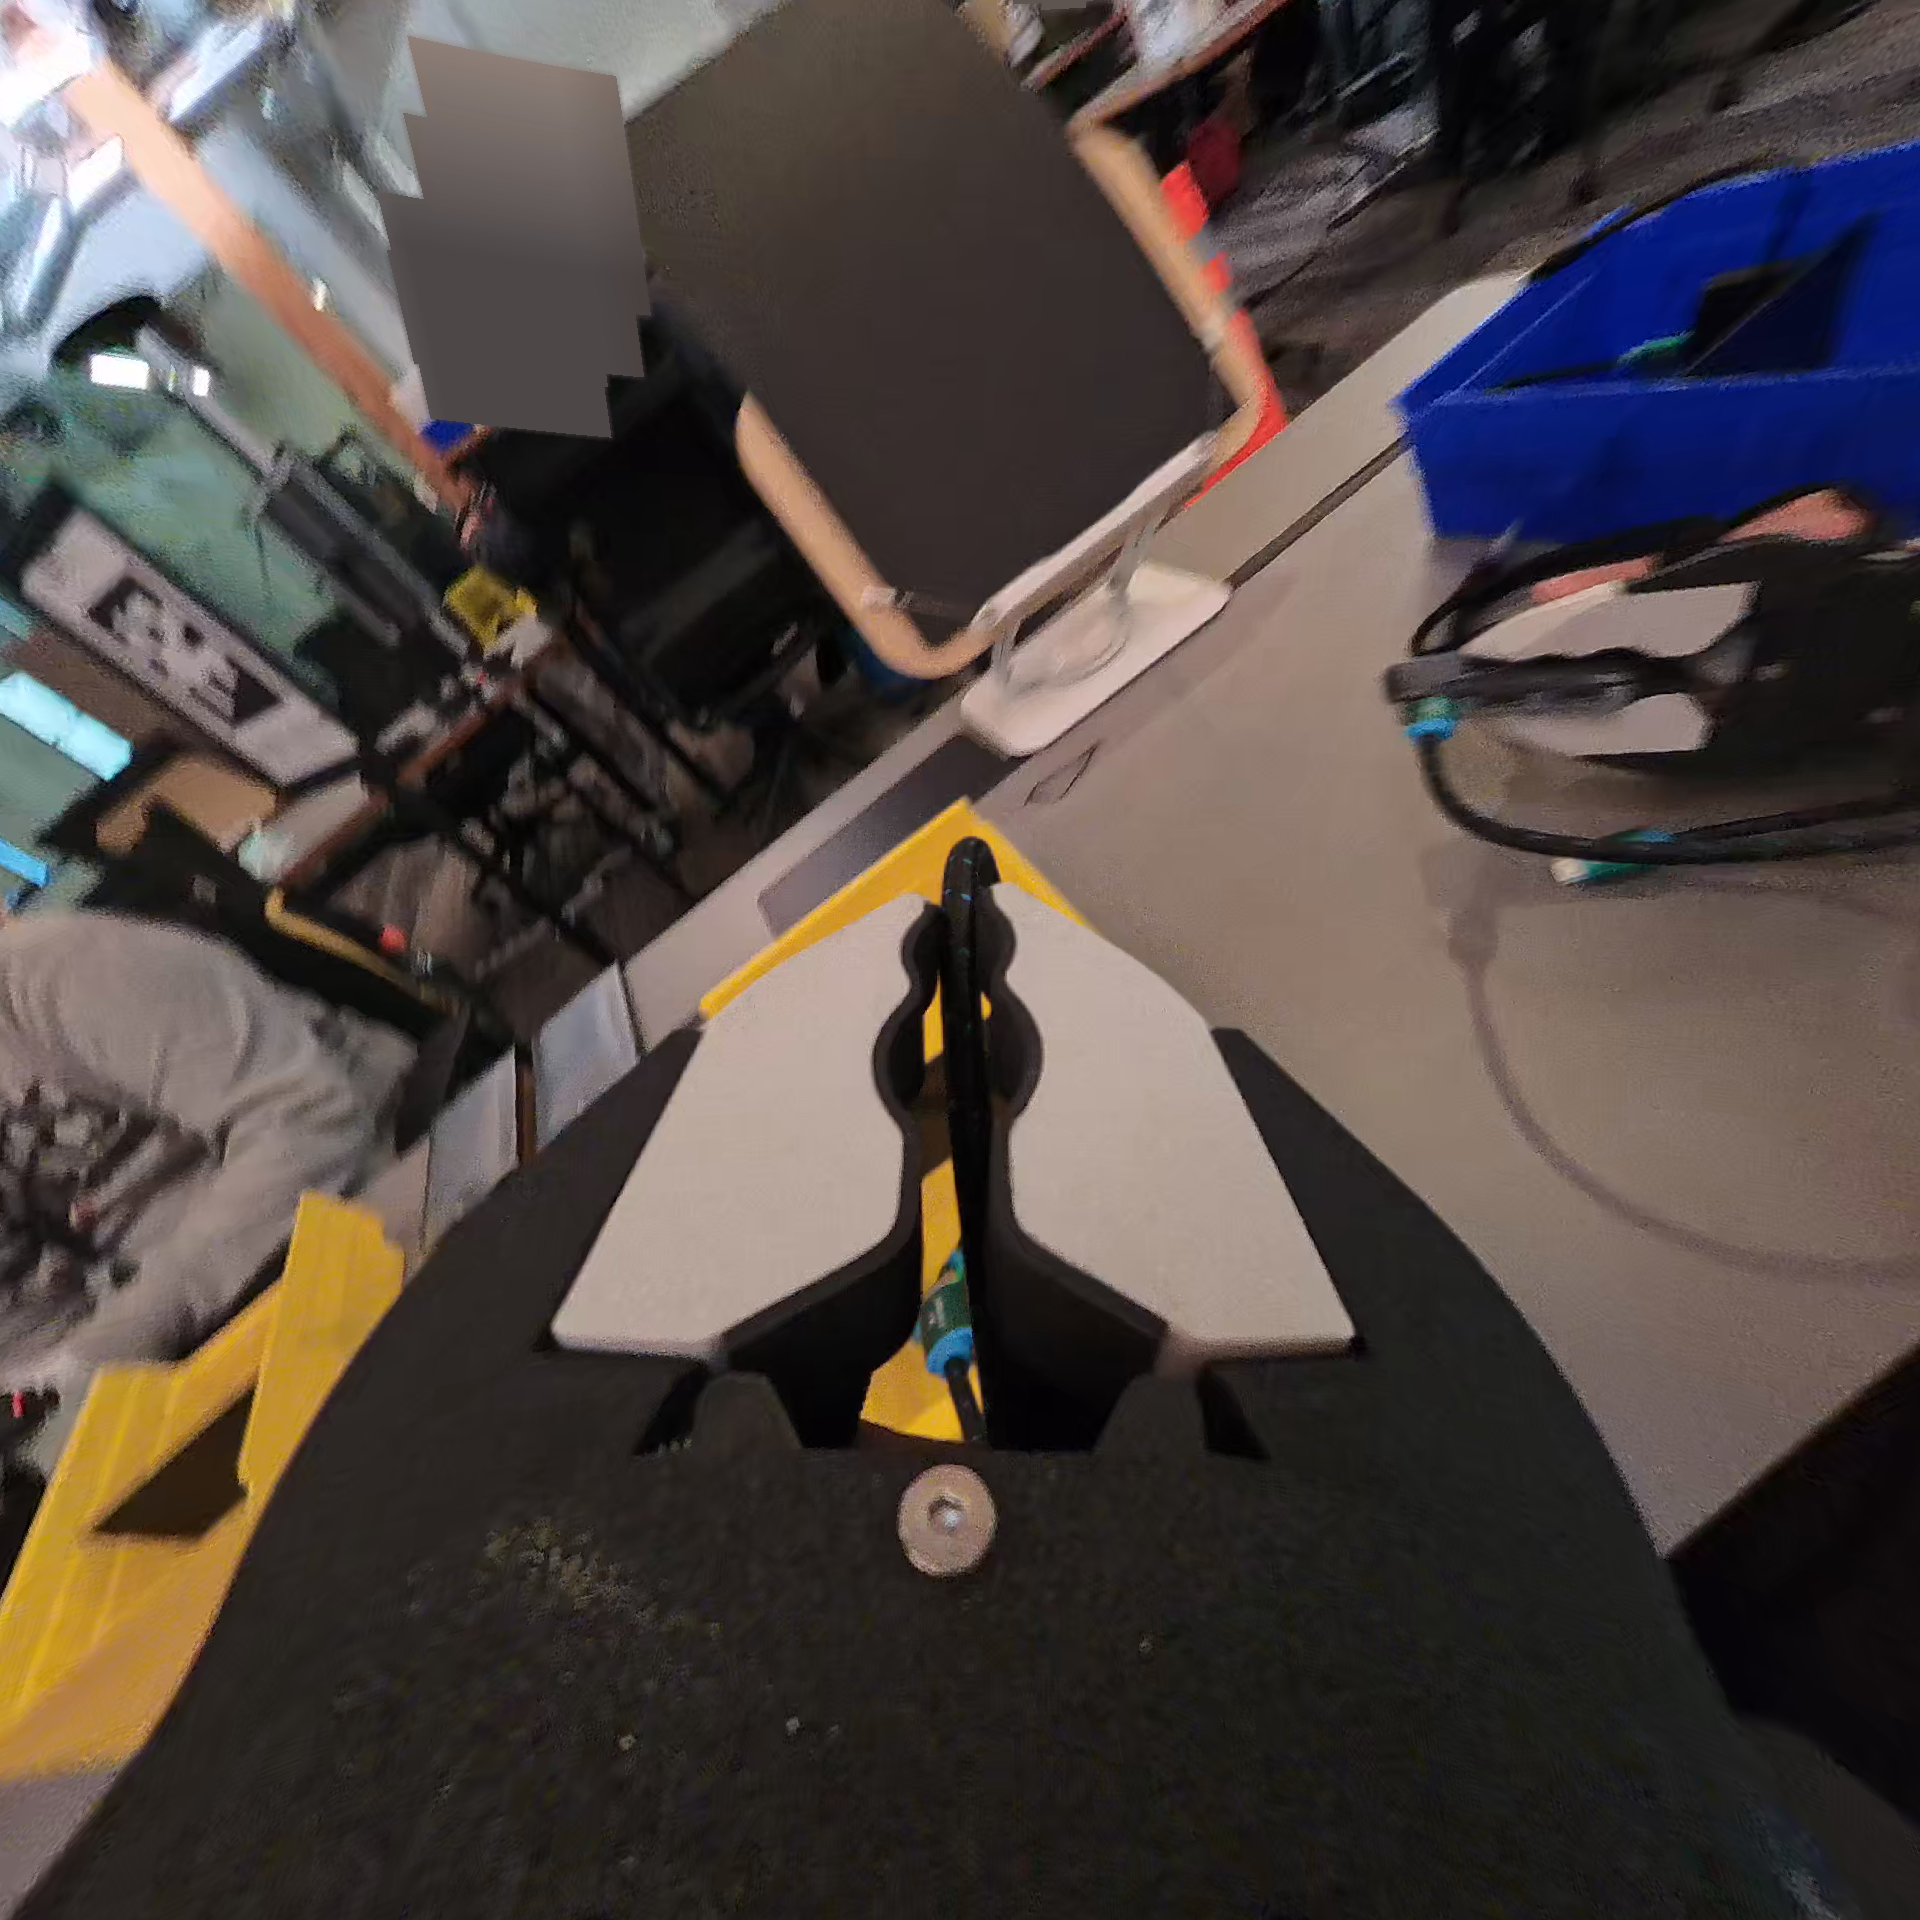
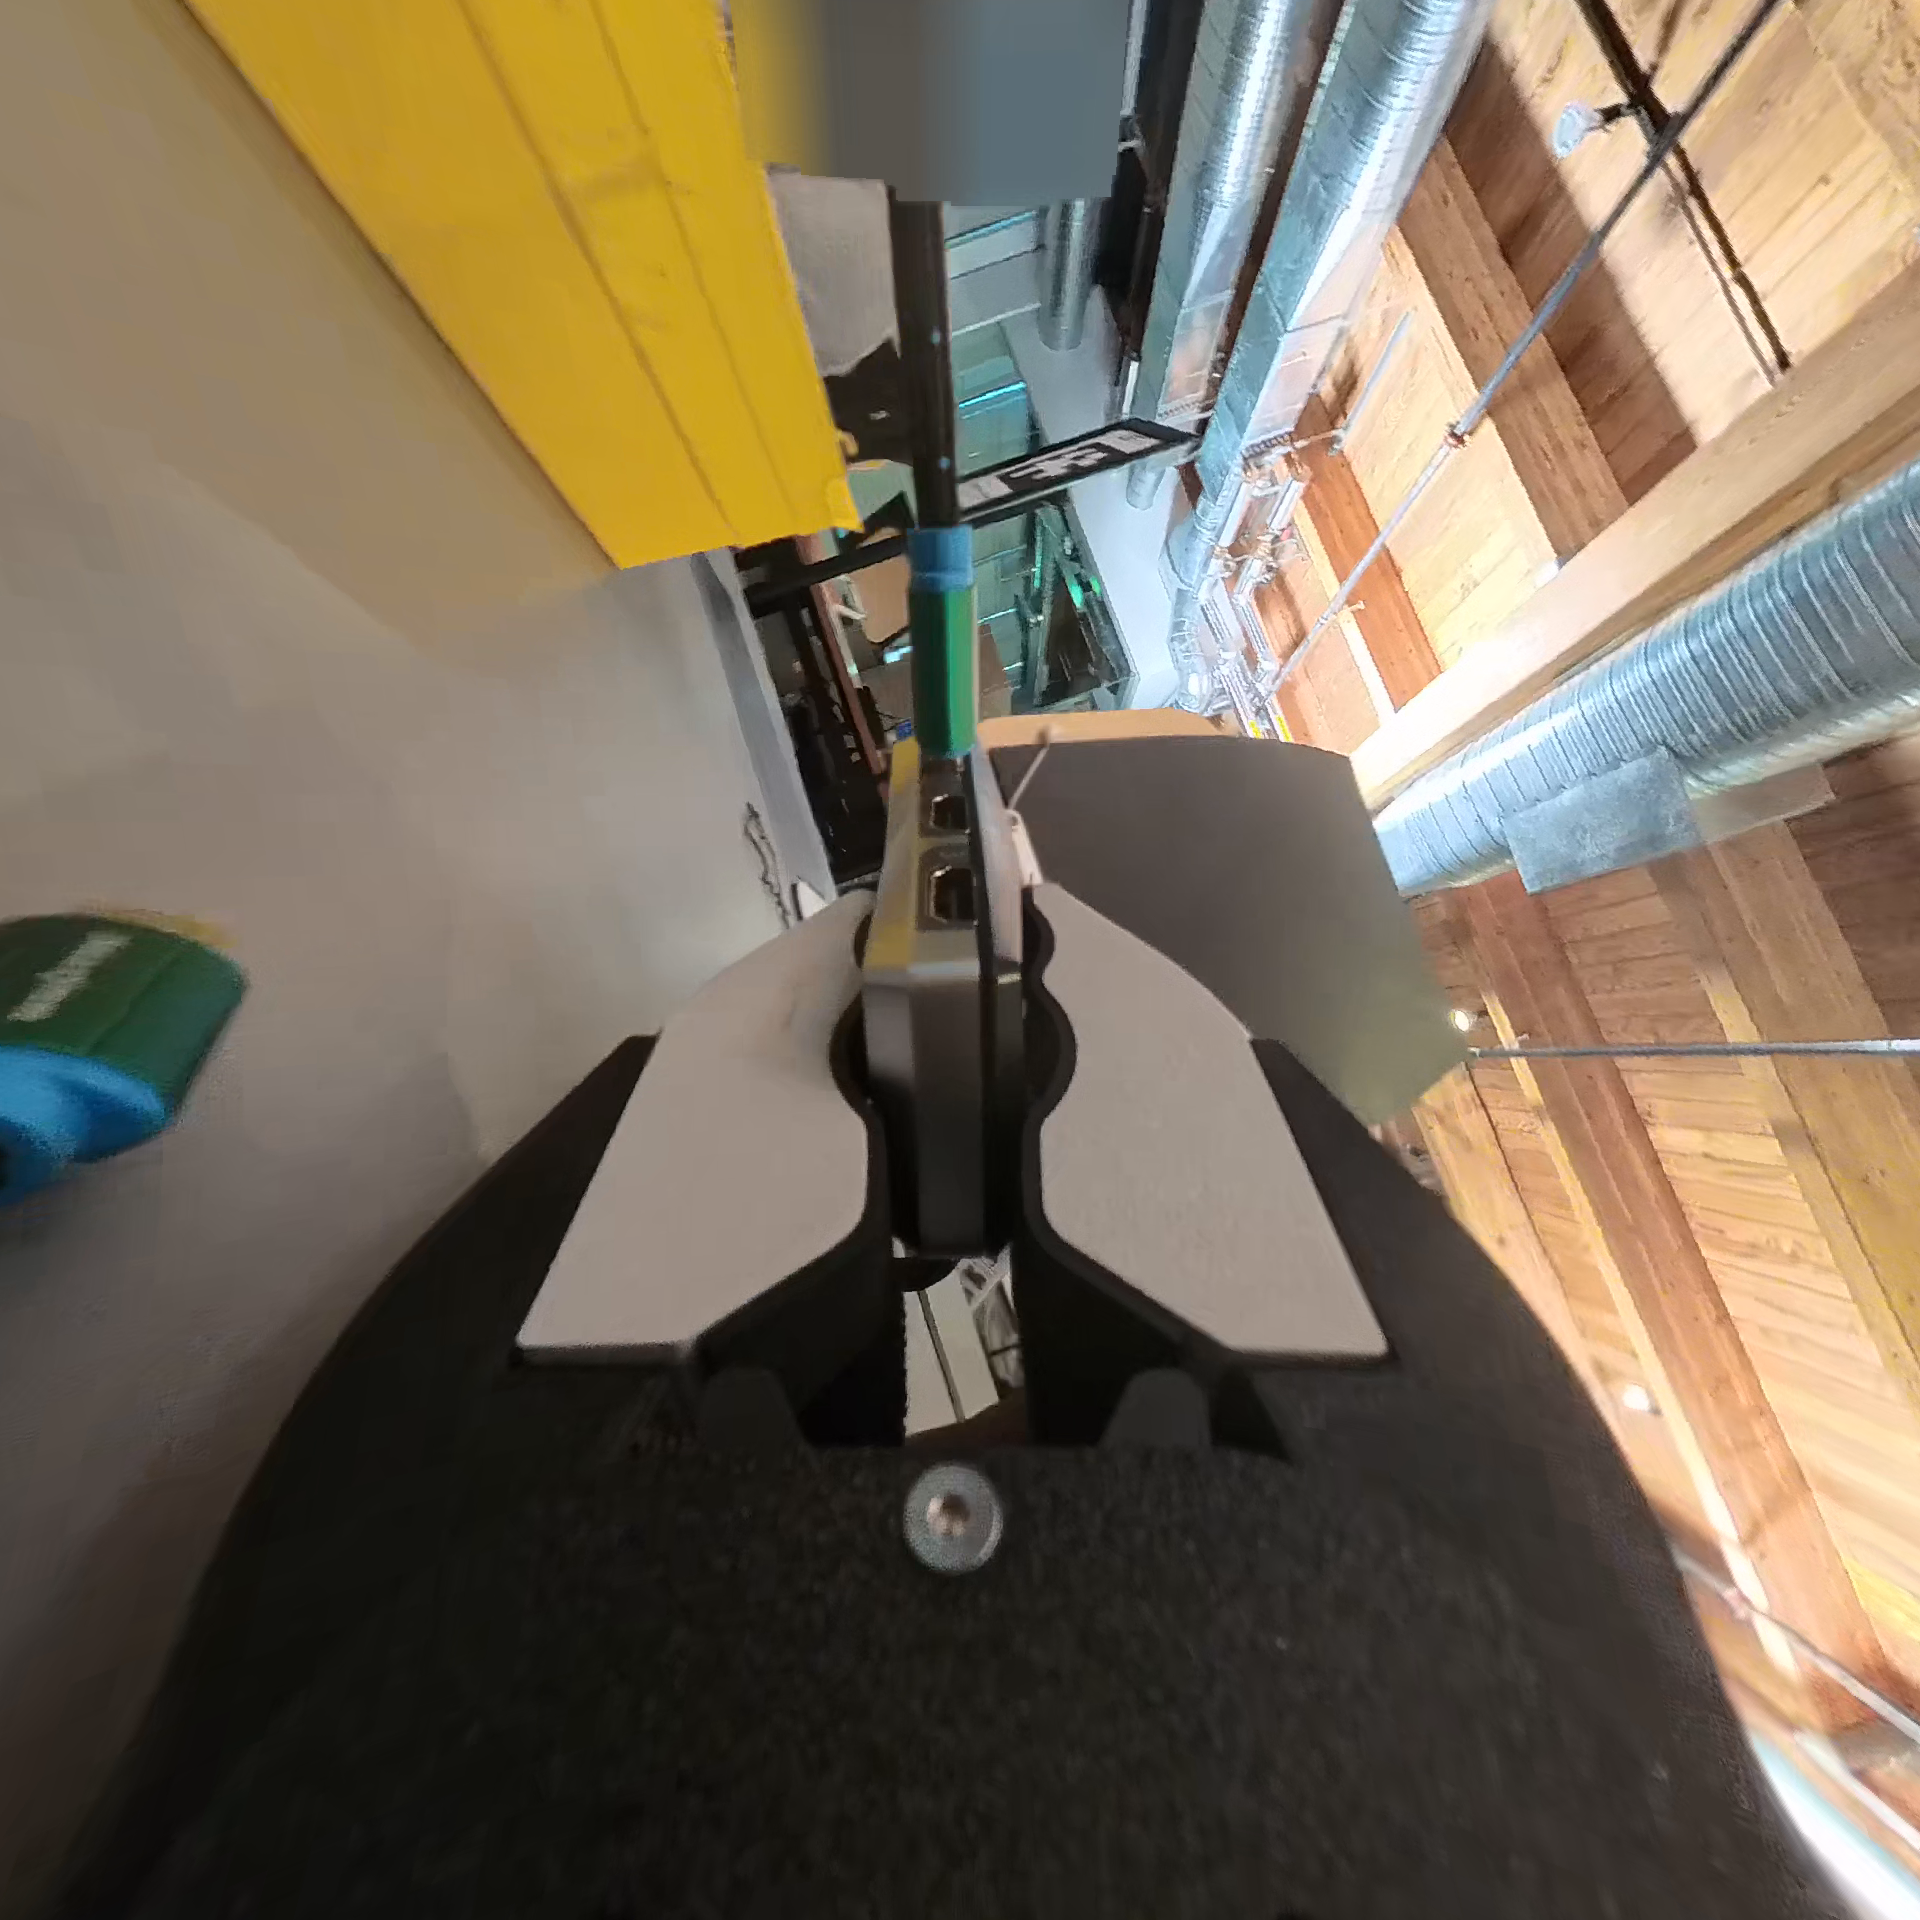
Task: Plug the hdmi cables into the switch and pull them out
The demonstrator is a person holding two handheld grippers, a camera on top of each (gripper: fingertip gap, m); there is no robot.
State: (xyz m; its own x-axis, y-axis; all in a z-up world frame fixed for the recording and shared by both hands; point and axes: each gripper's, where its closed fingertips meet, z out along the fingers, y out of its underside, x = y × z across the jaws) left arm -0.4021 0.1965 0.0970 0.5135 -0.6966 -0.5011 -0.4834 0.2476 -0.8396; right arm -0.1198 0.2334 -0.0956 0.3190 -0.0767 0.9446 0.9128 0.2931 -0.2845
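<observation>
My left gripper (image 1: 961, 914) is shut on a black HDMI cable (image 1: 966, 1039) that runs up between its fingers. The cable's green plug with a blue collar (image 1: 943, 1320) sits low between them, above a yellow bin (image 1: 935, 862). My right gripper (image 2: 945, 935) is shut on a dark grey switch (image 2: 940, 1091) held edge-on, with two open ports (image 2: 951, 899) showing. A green plug with a blue collar (image 2: 940, 665) meets the switch's far end and its black cable (image 2: 925, 364) leads away. The right gripper also shows in the left wrist view (image 1: 1704, 665), with cable loops (image 1: 1538, 831) on the table.
A blue bin (image 1: 1662, 416) stands on the grey table (image 1: 1351, 1039) behind the right gripper. A dark panel with a tan rim (image 1: 935, 312) stands on a white base. Another green and blue plug (image 2: 94, 1029) is blurred at the left of the right wrist view. A person in grey (image 1: 156, 1091) is at the left. My right fingertips sit around 35 cm from my left ones.
</observation>
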